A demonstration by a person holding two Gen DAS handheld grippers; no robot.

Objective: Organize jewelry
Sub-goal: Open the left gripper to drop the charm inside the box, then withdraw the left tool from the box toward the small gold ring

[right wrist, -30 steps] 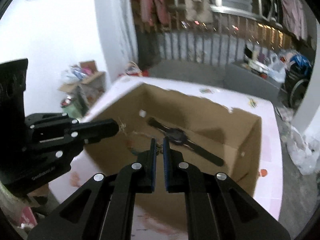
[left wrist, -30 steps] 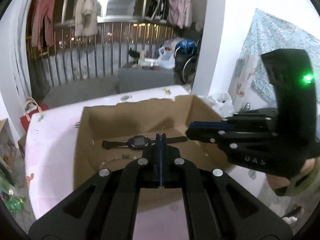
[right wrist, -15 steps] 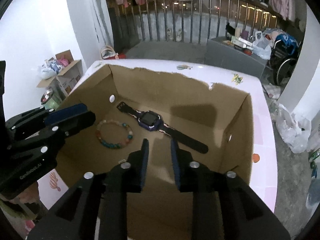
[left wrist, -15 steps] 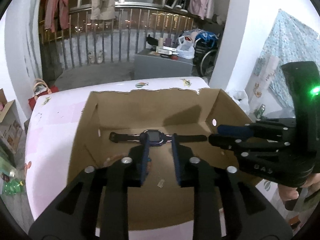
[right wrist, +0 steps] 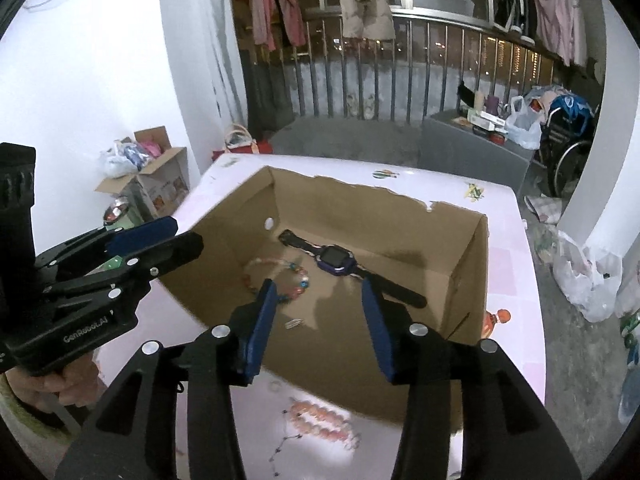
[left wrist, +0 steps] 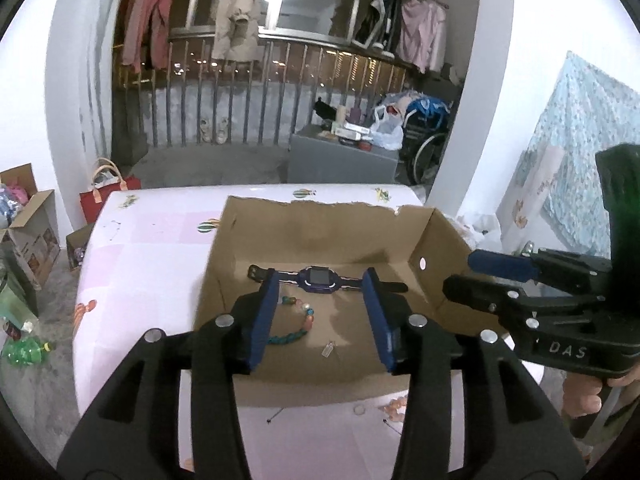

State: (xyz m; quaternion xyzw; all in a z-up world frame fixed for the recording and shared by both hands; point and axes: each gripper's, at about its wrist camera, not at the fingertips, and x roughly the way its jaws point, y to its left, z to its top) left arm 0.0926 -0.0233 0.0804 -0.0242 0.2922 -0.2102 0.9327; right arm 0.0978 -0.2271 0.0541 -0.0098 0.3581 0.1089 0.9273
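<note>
I see a purple watch [left wrist: 318, 279] lying flat in the cardboard box [left wrist: 440, 236], beaded bracelet [left wrist: 294, 322] beside it; pink bracelet [right wrist: 320, 420] on the counter [left wrist: 152, 248] outside.

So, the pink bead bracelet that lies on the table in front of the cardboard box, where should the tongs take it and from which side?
Grip the pink bead bracelet across one strand of its loop, coming from above. It lies flat on the pink table, so a sideways approach would probably find nothing to close on.

hanging clothes [left wrist: 236, 20], railing [left wrist: 280, 92], wheelchair [left wrist: 428, 140]
</note>
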